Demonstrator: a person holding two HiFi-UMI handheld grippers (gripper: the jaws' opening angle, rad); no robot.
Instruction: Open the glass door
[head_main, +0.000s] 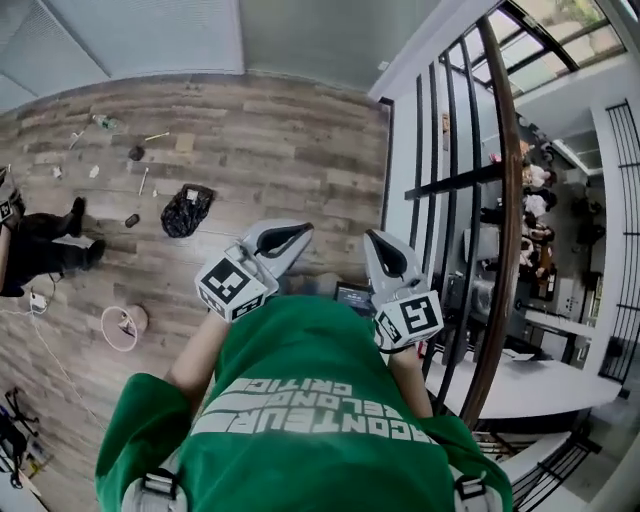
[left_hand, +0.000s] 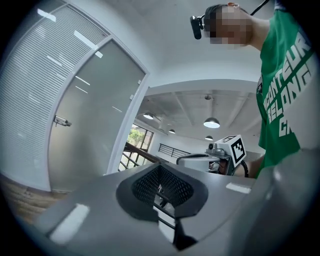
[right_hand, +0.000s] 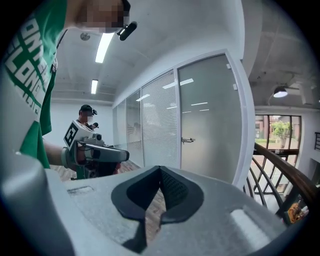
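The frosted glass door (right_hand: 210, 120) stands shut in its white frame ahead, with a small metal handle (right_hand: 187, 140) at mid-height. In the left gripper view the same door (left_hand: 95, 115) and its handle (left_hand: 62, 121) lie off to the left. Both grippers are held out level before the person in the green shirt, well short of the door. My left gripper (head_main: 298, 233) (left_hand: 160, 167) is shut with nothing in it. My right gripper (head_main: 376, 241) (right_hand: 160, 170) is shut and empty too. Each one shows in the other's view: the right gripper's body (left_hand: 210, 160) and the left gripper's body (right_hand: 100, 155).
A dark wooden handrail with black bars (head_main: 505, 200) runs along the right, with a drop to a lower floor behind it. On the wood floor lie a black bag (head_main: 186, 210), a pink ring (head_main: 123, 327) and small litter. Another person (head_main: 45, 245) stands at the left.
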